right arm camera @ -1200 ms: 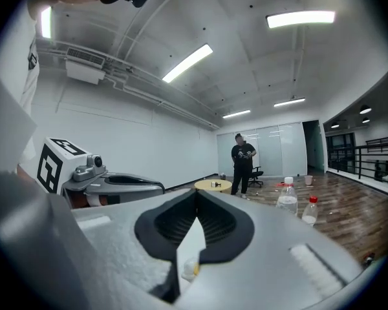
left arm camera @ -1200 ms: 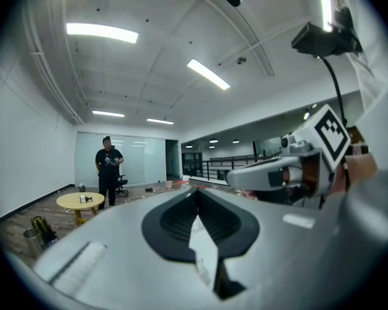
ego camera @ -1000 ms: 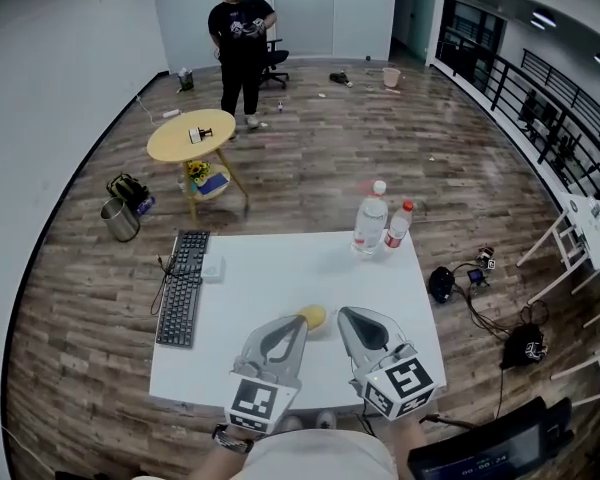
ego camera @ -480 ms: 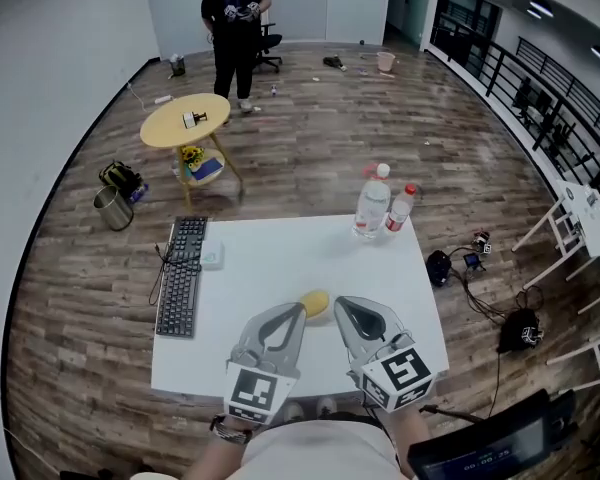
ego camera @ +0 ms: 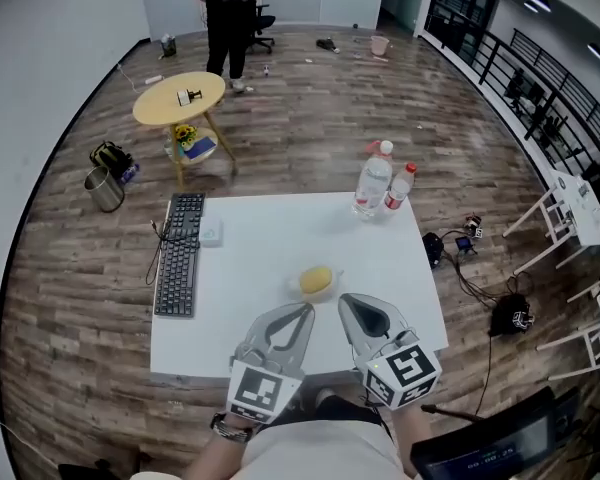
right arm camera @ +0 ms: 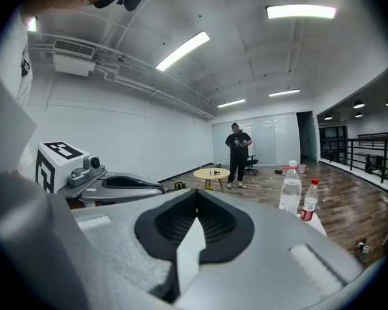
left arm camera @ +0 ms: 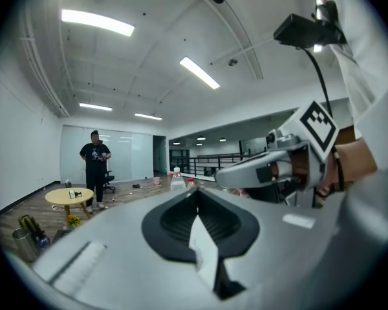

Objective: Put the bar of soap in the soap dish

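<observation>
The yellow bar of soap (ego camera: 315,280) lies a little below the middle of the head view, on the white table (ego camera: 250,248), and seems to rest in a pale soap dish (ego camera: 334,272) whose rim only just shows at its edge. I cannot be sure how well it is seated.

A second ago the tips of both tongs partly covered the bar. Now it lies fully in the open, and the left tongs (ego camera: 306,311) and right tongs (ego camera: 345,301) have drawn back toward the bottom of the frame, near the bar but not touching it. In each gripper view the jaws are pressed together with nothing between them.

Judging by this, the soap has been let go and the placing is probably done. Only the pull-away is left.

Two water bottles (ego camera: 371,183) stand at the table's upper right edge and a keyboard (ego camera: 178,266) lies along its left edge.
</observation>
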`<state>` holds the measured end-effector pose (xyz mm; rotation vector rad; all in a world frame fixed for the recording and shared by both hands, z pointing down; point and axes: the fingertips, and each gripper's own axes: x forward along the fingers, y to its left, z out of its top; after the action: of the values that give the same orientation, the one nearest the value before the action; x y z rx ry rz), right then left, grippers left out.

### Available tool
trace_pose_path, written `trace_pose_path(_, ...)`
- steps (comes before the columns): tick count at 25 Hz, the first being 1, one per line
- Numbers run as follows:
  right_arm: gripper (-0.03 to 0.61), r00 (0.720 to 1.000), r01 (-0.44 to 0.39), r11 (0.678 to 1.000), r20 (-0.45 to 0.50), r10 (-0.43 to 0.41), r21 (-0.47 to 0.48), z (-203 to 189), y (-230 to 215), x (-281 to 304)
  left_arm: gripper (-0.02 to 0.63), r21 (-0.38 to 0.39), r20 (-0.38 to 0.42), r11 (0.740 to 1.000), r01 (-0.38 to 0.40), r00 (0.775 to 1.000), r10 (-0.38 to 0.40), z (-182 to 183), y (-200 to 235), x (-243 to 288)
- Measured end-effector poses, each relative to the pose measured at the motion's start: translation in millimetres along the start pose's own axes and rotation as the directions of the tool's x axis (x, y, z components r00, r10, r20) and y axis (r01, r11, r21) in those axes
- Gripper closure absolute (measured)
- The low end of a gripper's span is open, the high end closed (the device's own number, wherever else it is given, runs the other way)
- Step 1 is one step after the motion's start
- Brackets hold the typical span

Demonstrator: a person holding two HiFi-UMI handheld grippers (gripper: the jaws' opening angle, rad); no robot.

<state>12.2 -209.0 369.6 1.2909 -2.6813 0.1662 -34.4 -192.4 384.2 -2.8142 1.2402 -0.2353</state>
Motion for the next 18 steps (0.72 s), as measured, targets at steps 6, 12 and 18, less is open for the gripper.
trace_pose_path(6,0.577,1.0,-0.003,1.0,0.022,0.003,-0.005,11,9,2,0.606,-0.016,-0.005,1.0,-0.023,1.0,0.023,-1,4,-11)
trace_pose_path(12,0.577,0.998,-0.015,1.0,0.062,0.016,-0.019,22,16,-9,0.606,0.007,0.007,0.998,-0.058,0.998,0.058,9,5,-21)
trace_pose_path(18,0.577,0.998,-0.02,1.0,0.065,0.02,-0.008,18,20,-35,0.606,0.0,0.002,0.997,-0.078,0.997,0.078,13,-8,-28)
